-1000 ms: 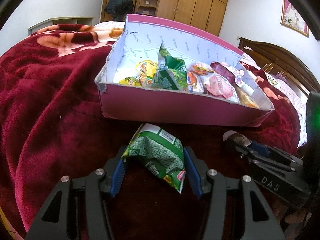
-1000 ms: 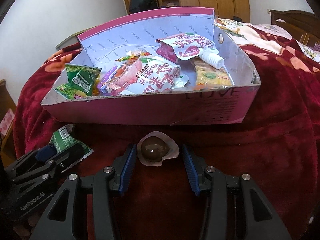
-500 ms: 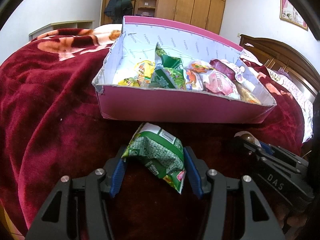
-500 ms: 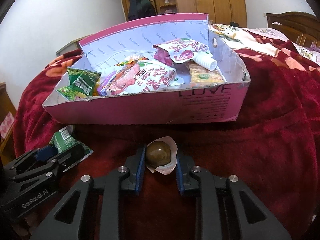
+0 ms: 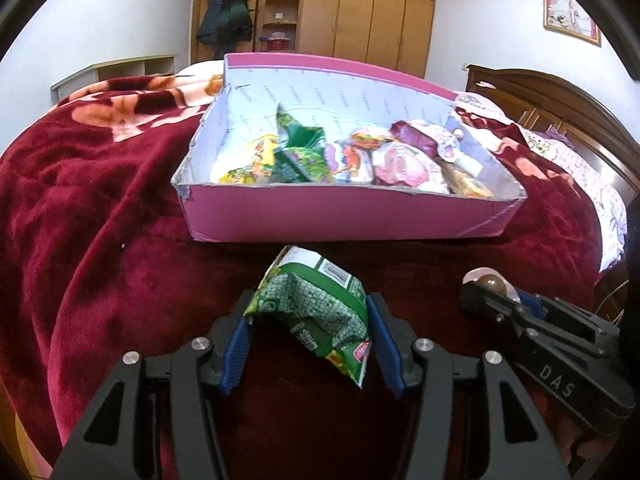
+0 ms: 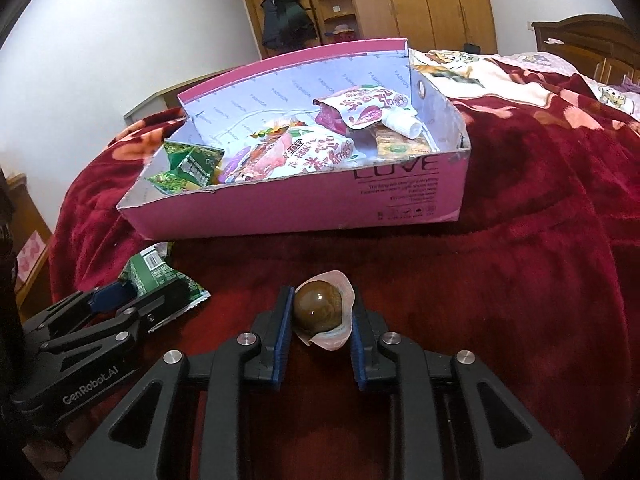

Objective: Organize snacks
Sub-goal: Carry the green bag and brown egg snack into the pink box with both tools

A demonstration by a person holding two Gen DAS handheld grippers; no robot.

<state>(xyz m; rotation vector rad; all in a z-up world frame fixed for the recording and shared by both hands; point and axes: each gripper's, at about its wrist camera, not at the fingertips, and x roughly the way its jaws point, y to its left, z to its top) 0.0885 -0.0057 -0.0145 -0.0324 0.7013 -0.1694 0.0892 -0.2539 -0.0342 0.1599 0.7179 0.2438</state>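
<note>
A pink cardboard box [image 5: 340, 216] [image 6: 304, 212] with several snack packets inside sits on the dark red blanket. My left gripper [image 5: 308, 320] is shut on a crumpled green snack packet [image 5: 316, 312], held in front of the box's near wall; the packet also shows in the right wrist view [image 6: 156, 276]. My right gripper [image 6: 320, 312] is shut on a brown egg in a clear pack [image 6: 320, 306], lifted slightly above the blanket in front of the box. The egg also shows in the left wrist view [image 5: 490, 280].
The red blanket [image 5: 100, 220] covers the bed and falls away at the left. A wooden headboard [image 5: 560, 104] stands at the right. Wardrobes [image 5: 360, 12] line the far wall. A low shelf [image 5: 116, 72] stands at the far left.
My right gripper has closed on the egg pack and lifted it a little. My left gripper keeps its hold on the green packet and has risen, so the box looks lower and farther.
</note>
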